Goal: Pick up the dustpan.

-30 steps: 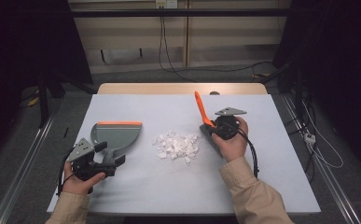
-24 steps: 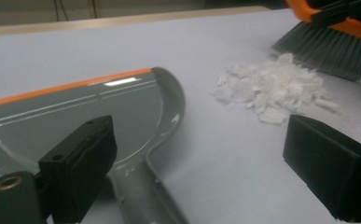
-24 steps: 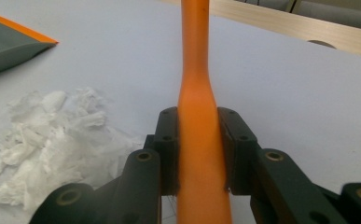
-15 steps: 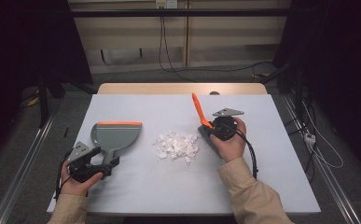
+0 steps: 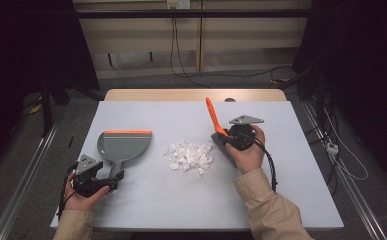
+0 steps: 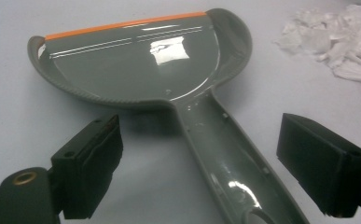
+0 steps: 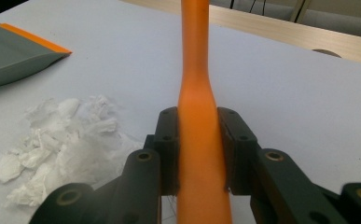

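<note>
**Dustpan handle between my left jaws, brush clamped in my right**

So here's where I'm at. My left gripper (image 5: pixel 112 181) sits low on the counter (image 5: pixel 291 175) near the front left edge, and the grey dustpan (image 5: pixel 123 146) lies flat right ahead of it, orange lip pointing away from me. In the left gripper view the dustpan's handle (image 6: pixel 225 154) runs down between my two black jaws. Those jaws have just been closing in a bit, but both pads are clear of the handle, with bare counter showing on either side. So that one's open, nothing gripped yet.

My right gripper (image 5: pixel 226 140) is over on the right half of the counter, and its jaws are closed tight on the orange brush handle (image 7: pixel 198 140). In the right gripper view both pads press flat against the handle's sides. From the high view the handle sticks up and leans away toward the far left. There's something dark grey at its lower end beside my hand, but I can't make out the bristles clearly.

The pile of white paper scraps (image 5: pixel 188 156) sits mid-counter between the two tools, just beside the brush end and a little apart from the dustpan's right edge.
</note>
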The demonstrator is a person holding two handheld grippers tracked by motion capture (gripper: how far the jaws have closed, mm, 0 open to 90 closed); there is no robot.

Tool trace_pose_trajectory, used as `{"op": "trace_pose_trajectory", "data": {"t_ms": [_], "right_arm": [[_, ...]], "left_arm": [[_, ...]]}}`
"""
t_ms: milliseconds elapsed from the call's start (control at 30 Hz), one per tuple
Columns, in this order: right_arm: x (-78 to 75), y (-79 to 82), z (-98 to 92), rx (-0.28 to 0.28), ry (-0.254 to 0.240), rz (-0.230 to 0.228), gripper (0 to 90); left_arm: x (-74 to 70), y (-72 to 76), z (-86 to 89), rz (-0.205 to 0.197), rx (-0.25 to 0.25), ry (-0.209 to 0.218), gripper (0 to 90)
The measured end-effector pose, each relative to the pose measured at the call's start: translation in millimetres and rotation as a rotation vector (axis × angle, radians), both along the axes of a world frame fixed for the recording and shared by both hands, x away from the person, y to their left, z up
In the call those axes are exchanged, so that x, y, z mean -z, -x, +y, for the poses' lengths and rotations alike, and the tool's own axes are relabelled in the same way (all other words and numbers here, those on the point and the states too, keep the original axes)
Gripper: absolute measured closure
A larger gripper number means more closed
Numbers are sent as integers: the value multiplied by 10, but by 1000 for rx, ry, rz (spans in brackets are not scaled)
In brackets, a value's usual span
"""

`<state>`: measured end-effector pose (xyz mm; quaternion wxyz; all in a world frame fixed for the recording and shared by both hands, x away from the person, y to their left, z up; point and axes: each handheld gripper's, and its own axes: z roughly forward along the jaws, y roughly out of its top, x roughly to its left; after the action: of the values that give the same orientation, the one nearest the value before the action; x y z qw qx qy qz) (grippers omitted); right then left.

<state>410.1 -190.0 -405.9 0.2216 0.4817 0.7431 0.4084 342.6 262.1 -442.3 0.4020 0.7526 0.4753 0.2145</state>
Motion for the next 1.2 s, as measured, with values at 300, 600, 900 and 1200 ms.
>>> {"op": "trace_pose_trajectory", "data": {"t_ms": [300,600,900,1200], "right_arm": [[-24,26,-9,-2,-11,-2,716],[-35,37,-20,-5,-16,-4,716],[-9,47,-59,3,-22,3,717],[-42,51,-78,3,-33,-13,717]], "left_arm": [[35,-95,-16,60,-65,-64,397],[49,-319,-166,140,12,-147,516],[-15,-326,-74,127,44,-149,626],[-257,-114,-14,84,177,-102,627]]}}
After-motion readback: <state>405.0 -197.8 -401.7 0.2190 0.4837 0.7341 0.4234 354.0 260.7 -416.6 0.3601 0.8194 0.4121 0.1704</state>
